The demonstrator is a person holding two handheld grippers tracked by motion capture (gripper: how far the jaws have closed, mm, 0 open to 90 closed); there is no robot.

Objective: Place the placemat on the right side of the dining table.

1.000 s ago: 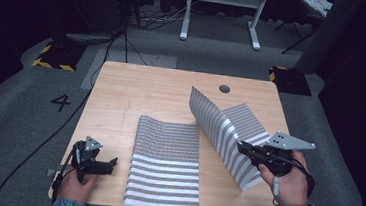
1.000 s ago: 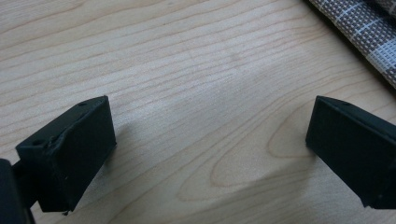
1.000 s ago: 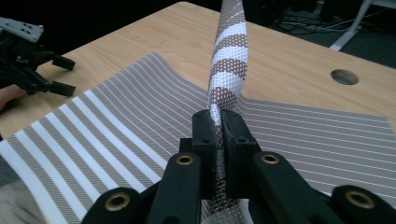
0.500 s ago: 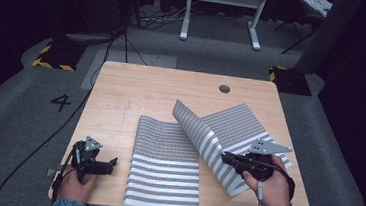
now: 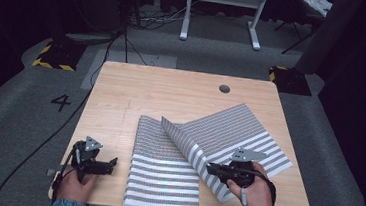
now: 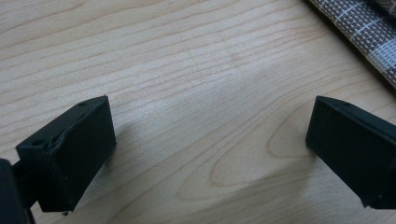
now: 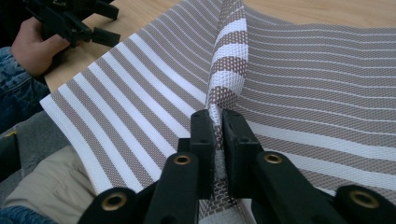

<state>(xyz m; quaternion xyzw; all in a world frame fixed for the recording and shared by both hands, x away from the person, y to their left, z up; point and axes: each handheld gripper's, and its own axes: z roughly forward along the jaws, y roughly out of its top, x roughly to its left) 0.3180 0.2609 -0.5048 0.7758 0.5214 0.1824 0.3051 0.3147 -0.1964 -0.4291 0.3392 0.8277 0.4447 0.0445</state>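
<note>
I have the right gripper [image 5: 214,170] pinched on an edge of the striped mat [image 5: 164,181], the woven fabric squeezed between its two pads; the jaws have just eased apart a touch, yet the cloth is still caught between them in the right gripper view [image 7: 215,128]. The mat lies on the front half of the table [image 5: 171,94], its near edge running almost along the table's front edge. Its right part is lifted and turned over toward the middle, so a raised fold stands up from my jaws, while the far corner of that flap rests toward the table's right edge. The left gripper [image 5: 110,165] sits low by the front left corner, jaws wide apart with bare wood between them [image 6: 210,140] and nothing held; the mat's left edge is just beside it, not touching. The back half of the table is open board, save for a small round hole [image 5: 224,89] near the back right corner.
</note>
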